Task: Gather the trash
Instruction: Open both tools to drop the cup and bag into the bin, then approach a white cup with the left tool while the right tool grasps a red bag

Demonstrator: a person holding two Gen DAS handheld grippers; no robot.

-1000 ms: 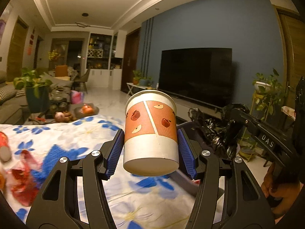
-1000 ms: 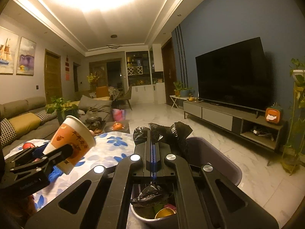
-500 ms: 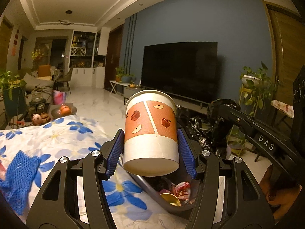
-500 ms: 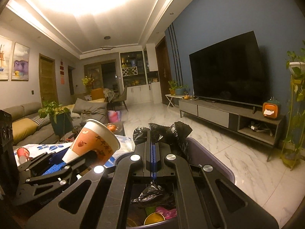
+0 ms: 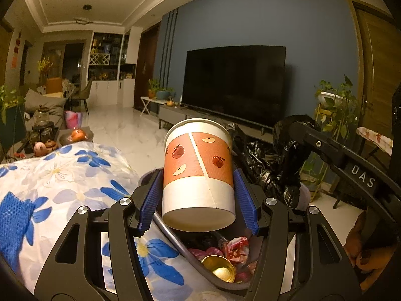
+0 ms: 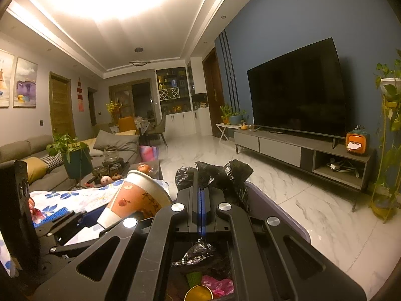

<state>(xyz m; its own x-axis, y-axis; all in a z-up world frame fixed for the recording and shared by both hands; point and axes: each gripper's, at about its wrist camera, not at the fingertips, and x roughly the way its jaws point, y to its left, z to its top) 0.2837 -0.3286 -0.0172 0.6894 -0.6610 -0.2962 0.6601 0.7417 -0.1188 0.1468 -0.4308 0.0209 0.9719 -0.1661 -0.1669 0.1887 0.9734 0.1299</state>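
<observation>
A paper cup, orange with apple prints and a white base, sits between the blue pads of my left gripper, which is shut on it. The cup hangs tilted over the left rim of a grey trash bin. In the bin lie a gold can and pink wrappers. My right gripper is shut on the bin's black bag liner and holds it up. In the right wrist view the cup leans toward the bin.
A table with a blue-flowered cloth lies left of the bin, with a blue mesh piece on it. A hand holds the right gripper's handle. A TV stand, potted plants and open marble floor lie beyond.
My left gripper has carried the cup rightward, from above the flowered table to above the bin's edge. The right gripper has kept its hold on the black liner.
</observation>
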